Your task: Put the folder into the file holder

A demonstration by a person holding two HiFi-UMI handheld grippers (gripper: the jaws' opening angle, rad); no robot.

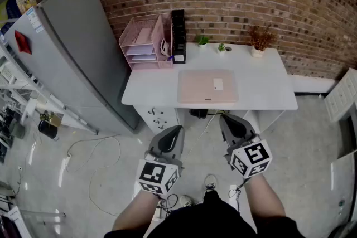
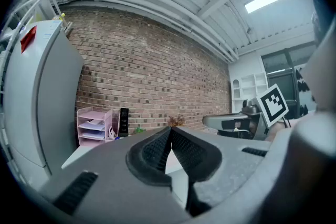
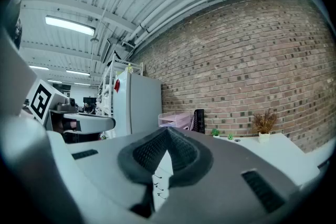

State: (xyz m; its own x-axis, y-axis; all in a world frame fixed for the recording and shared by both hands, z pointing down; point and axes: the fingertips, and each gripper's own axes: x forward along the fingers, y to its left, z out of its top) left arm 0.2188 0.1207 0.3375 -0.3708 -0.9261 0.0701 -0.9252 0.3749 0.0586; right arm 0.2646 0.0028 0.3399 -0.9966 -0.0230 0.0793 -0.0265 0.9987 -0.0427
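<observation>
A pink folder is pictured lying flat at the centre of the white surface. The black file holder is stood upper left, beside a pink letter tray. The left hand-held gripper and right hand-held gripper are held at lower centre, jaws pressed together on nothing.

1. Folder lies flat on the desk, front centre, ahead of you.
2. File holder stands back left, just right of the tray stack.
3. Fridge stands left of the desk.
</observation>
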